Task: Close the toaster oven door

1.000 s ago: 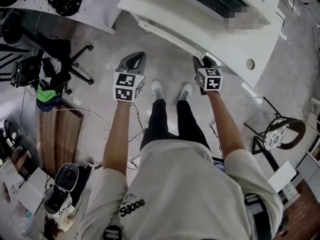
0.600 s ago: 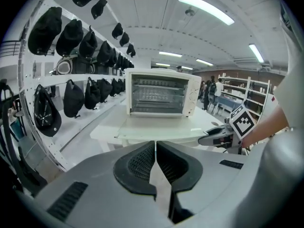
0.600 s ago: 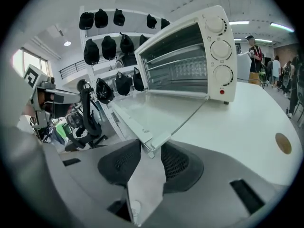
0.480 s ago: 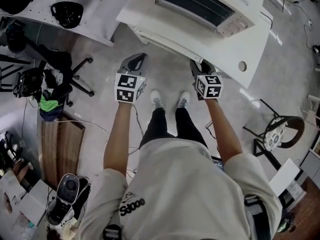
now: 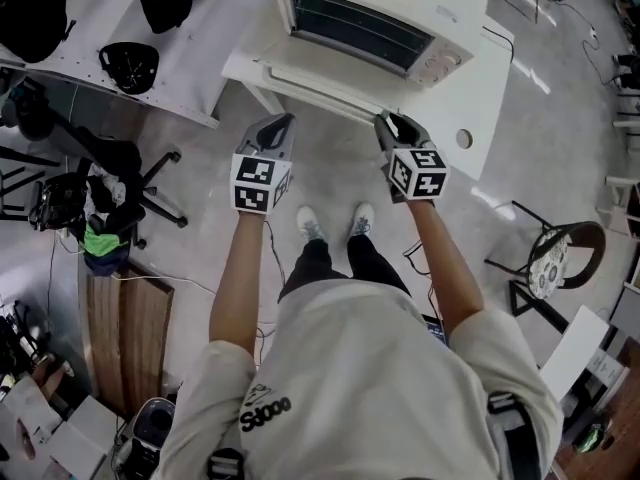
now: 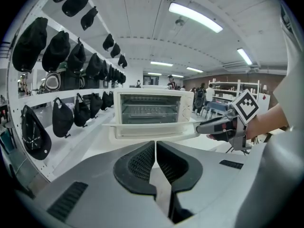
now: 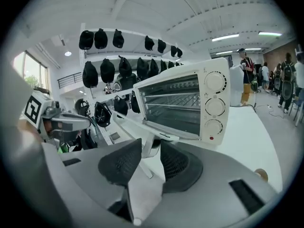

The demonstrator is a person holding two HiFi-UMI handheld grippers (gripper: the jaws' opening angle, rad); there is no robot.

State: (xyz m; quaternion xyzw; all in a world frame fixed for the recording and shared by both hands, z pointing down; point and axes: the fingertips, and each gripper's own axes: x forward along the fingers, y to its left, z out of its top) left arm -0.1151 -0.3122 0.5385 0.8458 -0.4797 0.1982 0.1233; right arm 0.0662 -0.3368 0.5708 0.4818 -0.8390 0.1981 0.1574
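Note:
A white toaster oven (image 5: pixel 385 23) stands on a white table (image 5: pixel 470 118), and its door (image 5: pixel 320 76) hangs open, lying flat toward me. My right gripper (image 5: pixel 390 120) is at the door's front right corner. In the right gripper view the white door handle (image 7: pixel 145 148) runs between the pads and the jaws (image 7: pixel 151 156) are closed on it. My left gripper (image 5: pixel 280 123) hovers just short of the door's left part, apart from it, its jaws (image 6: pixel 155 160) shut and empty. The left gripper view shows the open oven (image 6: pixel 152 110) and the right gripper (image 6: pixel 209 126) at the door's end.
A white shelf with several black caps (image 5: pixel 130 63) lies left of the table. An office chair (image 5: pixel 130 158) and a wooden board (image 5: pixel 125 308) are on the floor to the left, and a round stool (image 5: pixel 560 258) is to the right. My feet (image 5: pixel 335 223) stand before the table.
The head view has tilted, so the whole oven now shows. Both grippers have moved closer to the table; the right one now sits at the door's front corner.

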